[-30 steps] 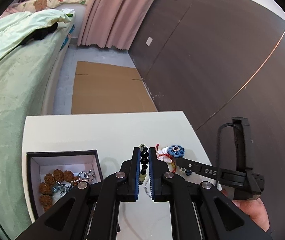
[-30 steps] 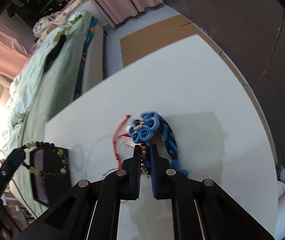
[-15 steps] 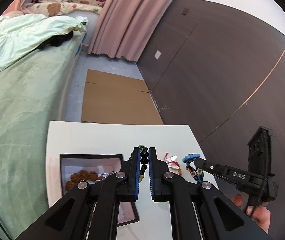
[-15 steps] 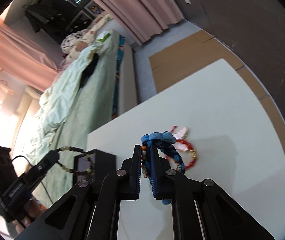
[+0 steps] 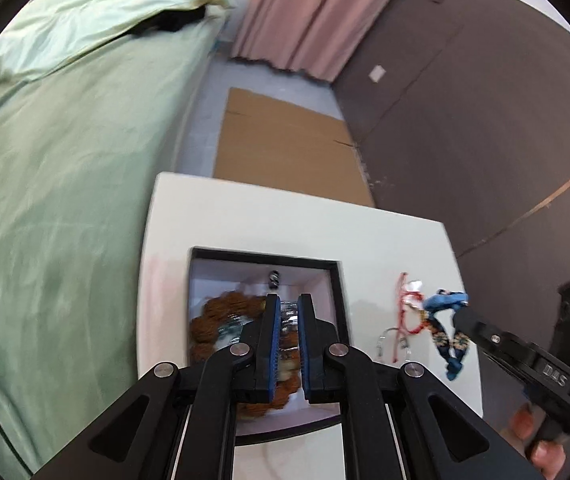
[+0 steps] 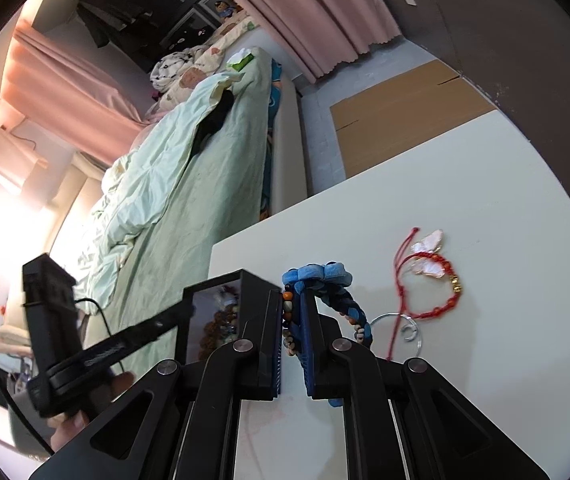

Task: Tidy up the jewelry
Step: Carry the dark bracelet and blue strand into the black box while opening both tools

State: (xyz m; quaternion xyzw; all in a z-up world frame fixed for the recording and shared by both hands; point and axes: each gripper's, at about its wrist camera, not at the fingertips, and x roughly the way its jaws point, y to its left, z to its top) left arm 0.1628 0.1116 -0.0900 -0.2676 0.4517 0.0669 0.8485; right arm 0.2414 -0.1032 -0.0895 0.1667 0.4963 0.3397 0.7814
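Right now the left claw hangs directly over the box, its jaws pressed together; one dark bead shows just past the tips, so it most likely pinches the dark bead bracelet, though blur hides the rest of the strand. The right claw sits just to the right of the box and pinches the blue braided bracelet, which dangles free above the surface. Inside the box lies a brown seed bracelet with some silvery pieces. Further right of the box, a red cord bracelet and a silver hoop wait on the surface. The risk, as I judge it, is a sloppy drop: if the left jaws part while off-centre, the strand may drape over the box rim or catch on the ridged pads. The hanging blue braid could also sweep the red cord or the hoop off their spots, and both claws heading for the same box could knock together. Compared with a second ago, the left claw has shifted from beside the box to above it, and the blue bracelet, then lying on the surface, is now lifted clear.
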